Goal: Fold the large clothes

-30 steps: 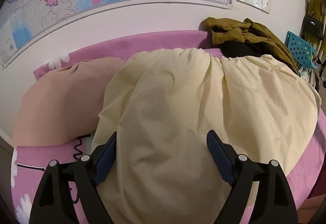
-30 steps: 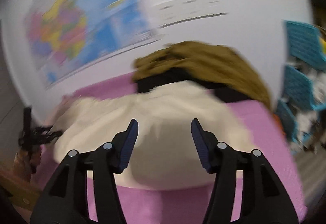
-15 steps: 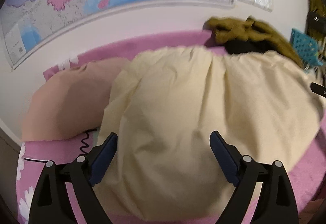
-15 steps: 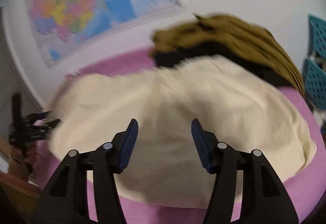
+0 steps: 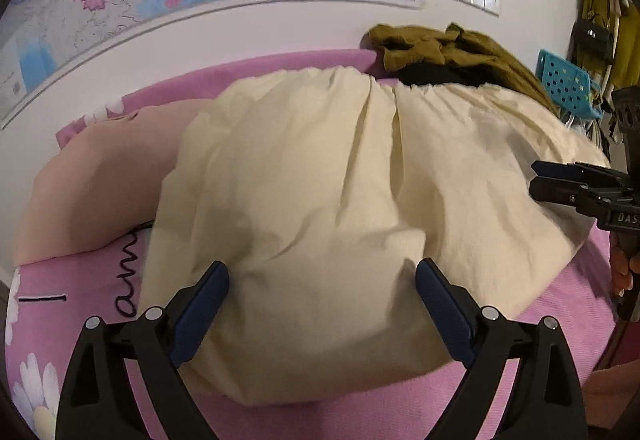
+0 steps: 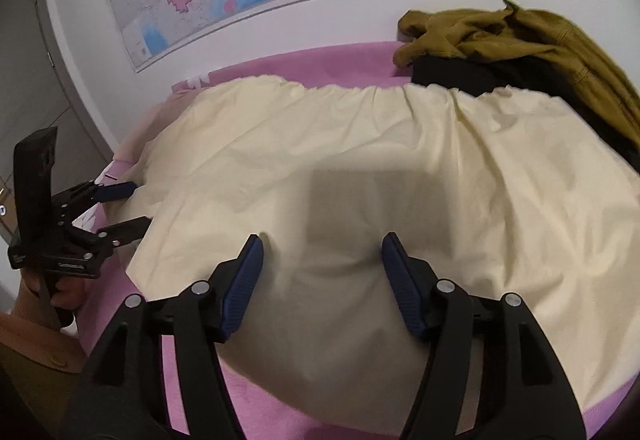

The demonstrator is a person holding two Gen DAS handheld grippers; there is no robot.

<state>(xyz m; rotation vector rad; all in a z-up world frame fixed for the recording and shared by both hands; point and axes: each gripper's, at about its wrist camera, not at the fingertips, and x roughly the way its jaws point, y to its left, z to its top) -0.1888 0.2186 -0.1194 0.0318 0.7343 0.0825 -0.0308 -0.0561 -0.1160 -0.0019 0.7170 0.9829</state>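
A large cream-yellow garment (image 5: 340, 207) lies spread flat on the pink bed, its gathered waistband towards the wall. It also fills the right wrist view (image 6: 380, 167). My left gripper (image 5: 322, 284) is open and empty, hovering over the garment's near left part. My right gripper (image 6: 322, 264) is open and empty above the near middle of the cloth. Each gripper shows in the other's view: the right one (image 5: 536, 175) at the garment's right edge, the left one (image 6: 140, 203) at its left edge.
A peach garment (image 5: 96, 183) lies on the bed to the left. An olive-brown jacket over black cloth (image 6: 520, 39) is piled at the back right. The pink bed sheet (image 5: 360, 420) borders the near edge. A map and wall sockets are behind. A blue crate (image 5: 568, 79) stands right.
Both grippers have come lower and closer over the cream garment. The right gripper swung left and now shows in the left wrist view. Both stayed open.
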